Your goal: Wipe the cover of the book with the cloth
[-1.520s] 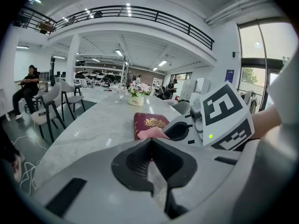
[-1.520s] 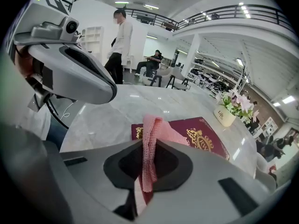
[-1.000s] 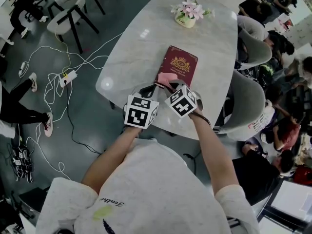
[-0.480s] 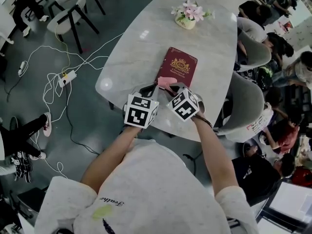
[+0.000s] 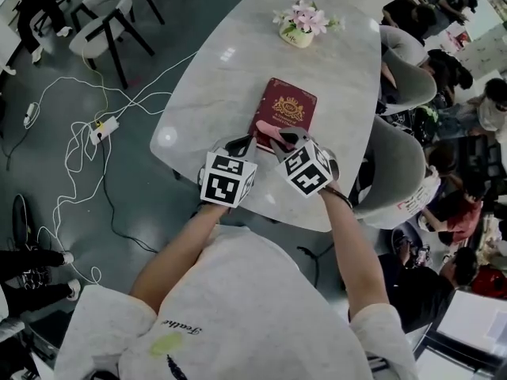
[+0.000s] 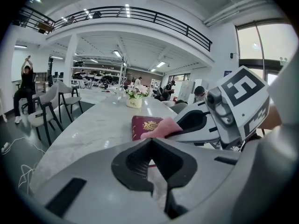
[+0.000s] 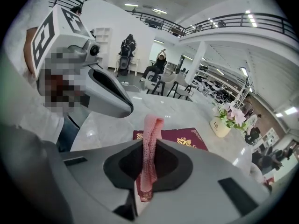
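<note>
Free room and obstacles around my jaws. The counter lies bare left of the maroon book and beyond it, open to a pass. One thing stands on it: a flower pot at the far end, well apart from the book. My left gripper, jaws together, and right gripper, jaws filled by the pink cloth, sit side by side at the book's near edge, each blocking the other's sideways path. Grey chairs crowd the counter's right edge.
</note>
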Motion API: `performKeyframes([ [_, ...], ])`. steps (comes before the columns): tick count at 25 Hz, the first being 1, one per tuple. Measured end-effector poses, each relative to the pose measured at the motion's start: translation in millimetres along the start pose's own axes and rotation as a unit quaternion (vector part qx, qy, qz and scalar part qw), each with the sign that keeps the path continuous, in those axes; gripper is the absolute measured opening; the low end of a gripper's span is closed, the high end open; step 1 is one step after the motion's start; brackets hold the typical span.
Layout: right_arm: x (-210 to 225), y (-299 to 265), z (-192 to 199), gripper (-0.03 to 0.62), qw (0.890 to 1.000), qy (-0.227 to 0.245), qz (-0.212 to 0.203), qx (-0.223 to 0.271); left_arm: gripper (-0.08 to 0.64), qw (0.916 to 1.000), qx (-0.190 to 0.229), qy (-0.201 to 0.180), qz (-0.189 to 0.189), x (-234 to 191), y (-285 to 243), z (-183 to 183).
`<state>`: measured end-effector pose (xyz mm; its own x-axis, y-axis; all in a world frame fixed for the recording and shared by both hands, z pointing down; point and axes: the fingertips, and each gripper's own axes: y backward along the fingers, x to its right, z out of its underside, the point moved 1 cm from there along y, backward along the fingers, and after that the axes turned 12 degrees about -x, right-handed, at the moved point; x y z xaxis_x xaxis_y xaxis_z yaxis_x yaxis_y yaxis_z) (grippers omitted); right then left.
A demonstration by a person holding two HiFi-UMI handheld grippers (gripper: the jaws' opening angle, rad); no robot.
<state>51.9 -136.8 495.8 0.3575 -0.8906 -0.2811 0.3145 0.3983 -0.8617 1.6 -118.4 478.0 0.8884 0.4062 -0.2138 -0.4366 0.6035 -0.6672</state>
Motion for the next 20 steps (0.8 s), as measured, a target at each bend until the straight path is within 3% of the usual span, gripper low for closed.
performKeyframes([
  [20,59,10,-43,0.021,0.999,0.022,0.043,0.005,0.006,0.9995,-0.008,-0.018,0.024,-21,-21,-23],
])
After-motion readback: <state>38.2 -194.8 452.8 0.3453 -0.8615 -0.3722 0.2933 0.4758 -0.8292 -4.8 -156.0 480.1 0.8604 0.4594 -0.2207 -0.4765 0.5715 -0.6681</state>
